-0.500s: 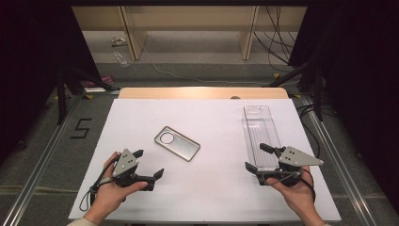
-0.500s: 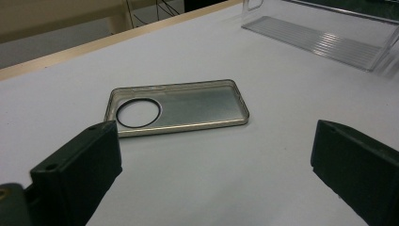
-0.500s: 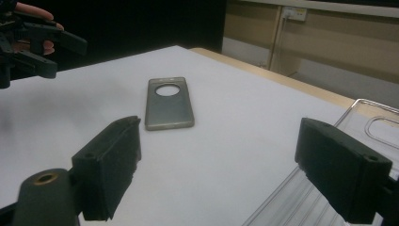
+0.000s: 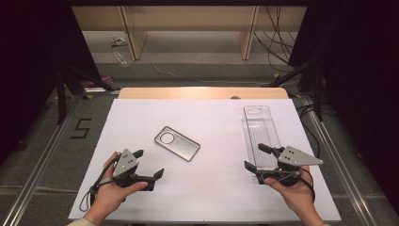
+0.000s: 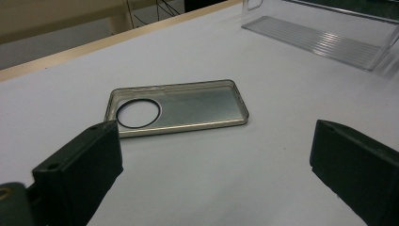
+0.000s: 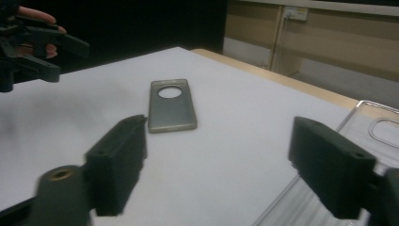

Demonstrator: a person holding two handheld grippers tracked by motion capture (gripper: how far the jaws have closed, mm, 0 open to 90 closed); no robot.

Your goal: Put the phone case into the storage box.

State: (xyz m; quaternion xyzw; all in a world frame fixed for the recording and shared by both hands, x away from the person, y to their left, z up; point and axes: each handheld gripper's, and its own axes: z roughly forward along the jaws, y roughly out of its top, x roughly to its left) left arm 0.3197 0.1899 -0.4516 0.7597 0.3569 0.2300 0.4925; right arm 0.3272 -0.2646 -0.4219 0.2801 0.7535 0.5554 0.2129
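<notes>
A grey translucent phone case [image 4: 177, 143] with a round camera hole lies flat on the white table [image 4: 211, 117], inside facing up. My left gripper [image 4: 149, 163] is open just near-left of it, empty; in the left gripper view the case [image 5: 176, 108] lies a short way beyond the wide-apart jaws of the gripper [image 5: 214, 155]. My right gripper [image 4: 254, 157] is open at the near end of a long clear plastic box [image 4: 260, 129]. In the right gripper view the case [image 6: 171, 106] lies ahead between the jaws and the clear box [image 6: 376, 136] sits at the right.
The white sheet covers a wooden table whose far edge [image 4: 202, 92] shows. Metal rails [image 4: 329, 146] run along both sides. The left gripper [image 6: 37, 42] and a hand appear far off in the right gripper view. Shelving and cables stand behind the table.
</notes>
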